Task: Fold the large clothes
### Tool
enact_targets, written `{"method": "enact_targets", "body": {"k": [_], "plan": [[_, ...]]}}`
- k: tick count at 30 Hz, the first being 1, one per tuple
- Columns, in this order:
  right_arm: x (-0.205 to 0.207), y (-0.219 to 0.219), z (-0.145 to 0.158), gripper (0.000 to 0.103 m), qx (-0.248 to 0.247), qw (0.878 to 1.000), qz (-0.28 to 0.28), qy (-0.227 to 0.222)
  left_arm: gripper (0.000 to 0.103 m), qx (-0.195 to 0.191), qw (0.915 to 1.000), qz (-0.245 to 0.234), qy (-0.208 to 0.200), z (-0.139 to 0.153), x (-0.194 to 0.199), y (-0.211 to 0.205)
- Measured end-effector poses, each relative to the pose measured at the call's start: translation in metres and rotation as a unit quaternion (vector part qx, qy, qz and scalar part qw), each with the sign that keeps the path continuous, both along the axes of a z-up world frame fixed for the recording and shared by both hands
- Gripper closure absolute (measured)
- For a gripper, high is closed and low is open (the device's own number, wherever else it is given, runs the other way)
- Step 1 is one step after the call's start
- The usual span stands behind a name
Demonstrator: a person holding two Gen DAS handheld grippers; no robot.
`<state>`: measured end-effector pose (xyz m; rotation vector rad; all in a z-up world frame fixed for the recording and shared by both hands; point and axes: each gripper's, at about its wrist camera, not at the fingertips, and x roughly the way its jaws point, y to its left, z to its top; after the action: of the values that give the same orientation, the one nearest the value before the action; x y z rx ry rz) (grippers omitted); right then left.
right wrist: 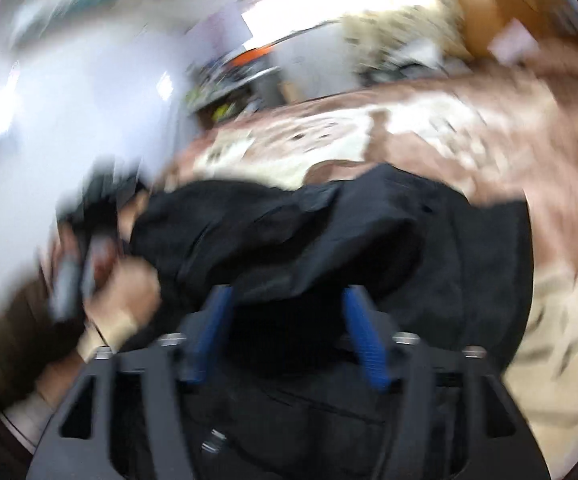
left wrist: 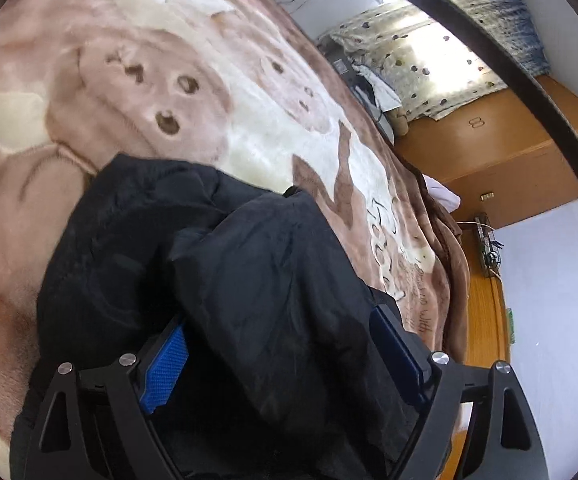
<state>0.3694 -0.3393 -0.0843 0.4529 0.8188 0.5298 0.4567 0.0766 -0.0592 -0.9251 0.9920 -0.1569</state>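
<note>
A large black garment (left wrist: 193, 248) lies bunched on a bed covered by a pink-brown plush blanket (left wrist: 137, 80). My left gripper (left wrist: 281, 344) is open, its blue pads (left wrist: 167, 368) wide apart, with a thick fold of the black cloth lying between them. In the blurred right wrist view the same black garment (right wrist: 329, 232) is heaped on the blanket (right wrist: 469, 128). My right gripper (right wrist: 289, 304) is open, its blue pads (right wrist: 363, 340) astride dark cloth. The person's left hand (right wrist: 129, 292) with the other gripper shows at the left.
A wooden headboard and cabinet (left wrist: 501, 148) stand beyond the bed, with a dotted curtain (left wrist: 421, 64) at the window. A white wall (left wrist: 549, 300) is at the right. A cluttered shelf (right wrist: 229, 80) shows past the bed in the right wrist view.
</note>
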Motion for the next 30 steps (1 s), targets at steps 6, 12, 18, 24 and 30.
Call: {"method": "enact_targets", "body": {"k": [6,12,18,24,30], "plan": [[0.058,-0.009,-0.046,0.034,0.149,0.981,-0.015,0.124,0.022,-0.02,0.9997,0.006,0.016,-0.009,0.002,0.006],[0.108,0.002,-0.066,0.034,0.222,0.961,-0.038,0.163,0.034,-0.021,0.9994,-0.011,0.024,-0.011,0.013,0.002],[0.126,0.007,-0.033,0.09,0.11,0.983,-0.095,0.115,0.069,0.019,0.9992,-0.026,0.024,-0.008,0.015,-0.001],[0.093,0.016,0.028,0.096,0.024,0.996,-0.08,-0.031,0.082,0.036,0.999,-0.027,-0.009,0.008,0.006,0.007],[0.074,0.006,0.001,0.096,0.013,0.999,-0.049,0.002,0.082,0.041,0.9979,-0.05,-0.008,-0.001,-0.01,0.012]]}}
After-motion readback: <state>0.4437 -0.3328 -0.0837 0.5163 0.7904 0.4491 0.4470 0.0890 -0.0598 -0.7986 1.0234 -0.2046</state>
